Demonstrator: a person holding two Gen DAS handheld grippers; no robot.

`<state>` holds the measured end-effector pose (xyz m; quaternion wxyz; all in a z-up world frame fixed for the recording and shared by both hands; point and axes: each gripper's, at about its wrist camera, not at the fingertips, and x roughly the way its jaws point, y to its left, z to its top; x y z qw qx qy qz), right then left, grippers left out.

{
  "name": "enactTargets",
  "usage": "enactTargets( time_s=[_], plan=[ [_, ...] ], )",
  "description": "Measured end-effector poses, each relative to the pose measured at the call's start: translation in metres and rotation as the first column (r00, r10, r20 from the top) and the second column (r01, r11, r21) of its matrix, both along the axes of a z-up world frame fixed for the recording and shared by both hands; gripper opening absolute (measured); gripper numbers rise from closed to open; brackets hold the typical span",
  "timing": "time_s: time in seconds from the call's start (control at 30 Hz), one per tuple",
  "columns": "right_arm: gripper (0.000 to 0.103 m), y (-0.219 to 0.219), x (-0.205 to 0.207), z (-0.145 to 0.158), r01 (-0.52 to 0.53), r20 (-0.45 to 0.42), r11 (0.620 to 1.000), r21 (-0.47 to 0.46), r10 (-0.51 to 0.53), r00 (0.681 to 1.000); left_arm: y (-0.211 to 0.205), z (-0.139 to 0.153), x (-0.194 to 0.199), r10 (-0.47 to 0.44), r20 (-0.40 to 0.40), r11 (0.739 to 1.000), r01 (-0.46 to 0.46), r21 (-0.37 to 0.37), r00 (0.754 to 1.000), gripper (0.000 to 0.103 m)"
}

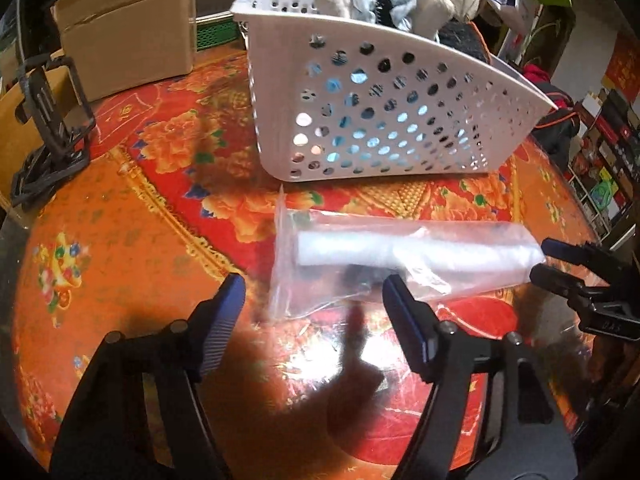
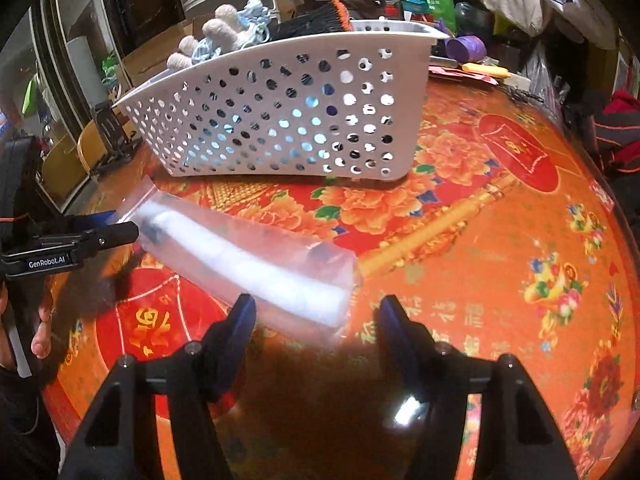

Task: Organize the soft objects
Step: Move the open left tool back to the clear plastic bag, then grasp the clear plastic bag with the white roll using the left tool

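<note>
Before the white basket (image 1: 380, 120), both claws, left (image 1: 314, 300) and right (image 2: 316, 312), gape wide by the clear bag (image 1: 400, 256).

One basket (image 1: 384, 120), one clear bag (image 1: 400, 256), two claws (image 1: 314, 300).

**Materials and finishes**

Table cover (image 1: 132, 216): glossy, smooth, printed orange-red floral, throws glare. Basket (image 1: 400, 80): white perforated plastic, matt. Bag (image 1: 400, 256): clear thin plastic film, shiny, creased. Plush toys (image 2: 224, 28): fuzzy white cloth. Box (image 1: 128, 28): brown cardboard, matt. Finger pads (image 1: 218, 332): ribbed blue.
</note>
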<state>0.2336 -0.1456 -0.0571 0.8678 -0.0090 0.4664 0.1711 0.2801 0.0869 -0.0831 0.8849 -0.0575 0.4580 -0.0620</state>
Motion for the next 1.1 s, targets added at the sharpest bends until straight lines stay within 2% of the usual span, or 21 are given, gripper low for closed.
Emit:
enactTargets(
  time_s=[0.23, 0.7, 0.93, 1.0, 1.03, 1.07, 1.1],
  plan=[
    [0.053, 0.009, 0.003, -0.004, -0.016, 0.003, 0.999, -0.041, 0.016, 1.0, -0.003, -0.007, 0.008, -0.005, -0.008, 1.0, 0.005, 0.012, 1.0, 0.059],
    [0.053, 0.02, 0.003, -0.006, -0.048, 0.013, 0.996, -0.074, 0.049, 0.999, -0.007, -0.008, 0.012, -0.026, 0.005, 1.0, 0.026, 0.01, 1.0, 0.058],
    [0.053, 0.019, 0.005, -0.007, -0.055, 0.013, 0.996, -0.071, 0.056, 0.998, -0.014, -0.009, 0.013, -0.042, 0.008, 0.998, 0.042, 0.049, 0.999, 0.058],
    [0.053, 0.02, 0.005, -0.006, -0.058, 0.015, 0.995, -0.082, 0.059, 0.998, -0.017, -0.009, 0.012, -0.047, 0.011, 0.997, 0.046, 0.066, 0.999, 0.053],
    [0.05, 0.02, 0.005, -0.006, -0.061, 0.018, 0.995, -0.081, 0.062, 0.998, -0.018, -0.008, 0.011, -0.047, 0.012, 0.997, 0.046, 0.069, 0.999, 0.039],
    [0.047, 0.021, 0.004, -0.006, -0.065, 0.022, 0.995, -0.079, 0.067, 0.997, -0.018, -0.008, 0.01, -0.049, 0.014, 0.997, 0.048, 0.067, 0.999, 0.029],
    [0.042, 0.021, 0.004, -0.006, -0.063, 0.025, 0.995, -0.082, 0.065, 0.998, -0.018, -0.007, 0.009, -0.053, 0.018, 0.997, 0.052, 0.055, 0.998, 0.027]
  ],
)
